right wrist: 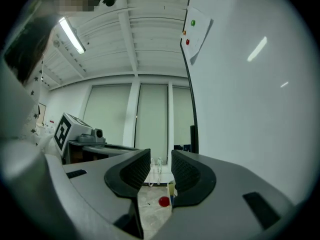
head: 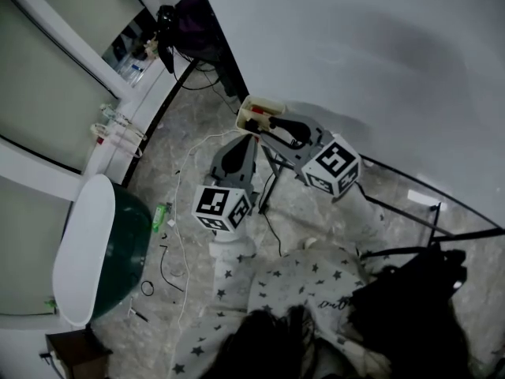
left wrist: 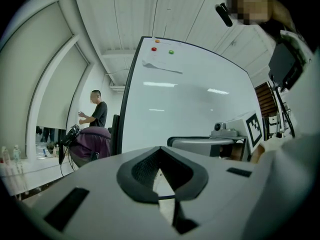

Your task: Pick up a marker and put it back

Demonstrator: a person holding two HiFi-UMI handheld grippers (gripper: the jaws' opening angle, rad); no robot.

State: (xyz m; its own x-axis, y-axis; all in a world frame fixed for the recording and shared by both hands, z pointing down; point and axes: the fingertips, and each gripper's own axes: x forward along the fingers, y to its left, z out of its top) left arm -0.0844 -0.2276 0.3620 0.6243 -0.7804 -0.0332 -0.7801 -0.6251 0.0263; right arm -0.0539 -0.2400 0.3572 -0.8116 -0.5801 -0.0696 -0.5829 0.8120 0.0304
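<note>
A small cream tray (head: pixel 249 109) hangs at the whiteboard's lower edge and holds red-capped markers (head: pixel 253 111). My right gripper (head: pixel 267 121) points level at that tray, jaws open with nothing between them. In the right gripper view a red marker cap (right wrist: pixel 163 201) and a yellowish tray edge (right wrist: pixel 171 188) show low down beyond the open right gripper (right wrist: pixel 160 166). My left gripper (head: pixel 239 155) sits just left of the right one, apart from the tray. In the left gripper view the left gripper (left wrist: pixel 160 150) has its pad tips meeting and holds nothing.
The whiteboard (head: pixel 371 61) fills the right side, its black stand legs (head: pixel 410 212) on the floor; red and green magnets (left wrist: pixel 154 49) sit near its top. A white and green tub (head: pixel 102 247), floor cables (head: pixel 177 235) and a black bag (head: pixel 418 302) lie below. A person (left wrist: pixel 96 115) stands far off.
</note>
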